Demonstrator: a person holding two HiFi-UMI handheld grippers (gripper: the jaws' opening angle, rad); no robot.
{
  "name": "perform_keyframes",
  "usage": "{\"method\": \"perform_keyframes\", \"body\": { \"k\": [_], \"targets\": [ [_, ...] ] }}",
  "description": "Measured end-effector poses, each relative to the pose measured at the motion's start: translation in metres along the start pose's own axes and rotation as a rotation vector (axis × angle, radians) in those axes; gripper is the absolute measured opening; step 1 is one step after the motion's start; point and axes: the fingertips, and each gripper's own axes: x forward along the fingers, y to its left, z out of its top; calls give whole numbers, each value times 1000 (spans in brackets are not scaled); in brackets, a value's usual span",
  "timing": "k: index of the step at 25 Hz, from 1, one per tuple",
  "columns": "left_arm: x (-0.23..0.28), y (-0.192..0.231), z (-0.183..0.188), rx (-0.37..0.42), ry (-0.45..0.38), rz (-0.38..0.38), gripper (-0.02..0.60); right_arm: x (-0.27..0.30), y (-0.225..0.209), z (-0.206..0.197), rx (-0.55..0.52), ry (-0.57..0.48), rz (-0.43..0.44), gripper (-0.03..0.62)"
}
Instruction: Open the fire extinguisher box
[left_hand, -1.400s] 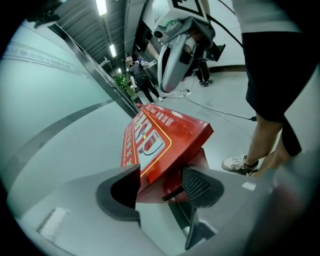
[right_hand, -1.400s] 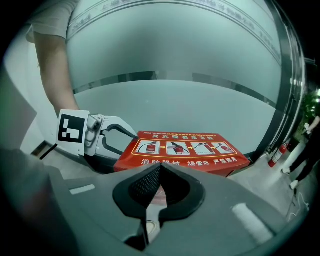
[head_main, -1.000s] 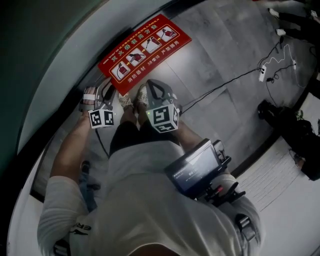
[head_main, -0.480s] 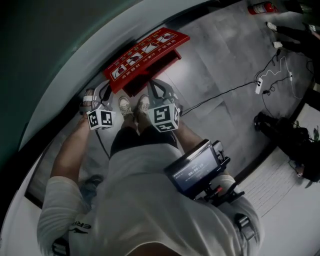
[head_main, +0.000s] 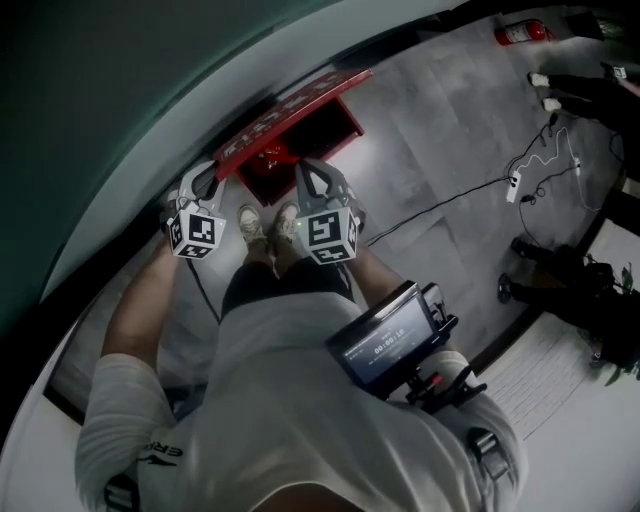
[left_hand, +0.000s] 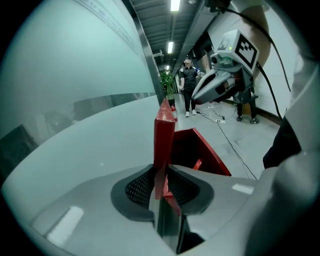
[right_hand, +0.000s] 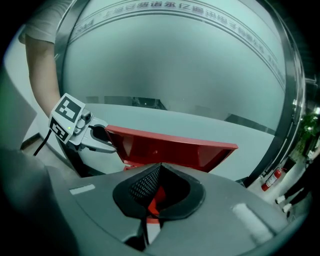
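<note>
We are clamping the left tool (left_hand: 160, 182), jaws just closing, and the right tool (right_hand: 152, 197) on the raised fire extinguisher box lid (left_hand: 164, 130).

Office-building corridor: frosted glass wall (left_hand: 75, 75), ceiling strip lights (left_hand: 174, 5), tiled floor (head_main: 430, 130).

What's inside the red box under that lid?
Just red inner walls and dark shadow show inside the box. The raised lid hides the rest, so I can't tell whether an extinguisher is in there.

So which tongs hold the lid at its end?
The left tongs, just closed on the red lid at its short end; the right tongs grip its long front edge.
</note>
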Motion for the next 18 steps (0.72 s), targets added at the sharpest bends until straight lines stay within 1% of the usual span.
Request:
{"method": "perform_keyframes", "body": {
  "k": [7, 12, 14, 18],
  "targets": [
    [1, 25, -1, -216, 12, -56, 81, 4, 0, 12, -6, -12, 3, 12],
    [4, 40, -11, -370, 41, -75, 81, 7, 1, 19, 0, -15, 9, 12],
    [3, 45, -10, -418, 44, -82, 81, 8, 2, 22, 4, -15, 10, 12],
    [4, 56, -10, -487, 53, -82, 83, 11, 4, 28, 4, -18, 15, 12]
  ]
}}
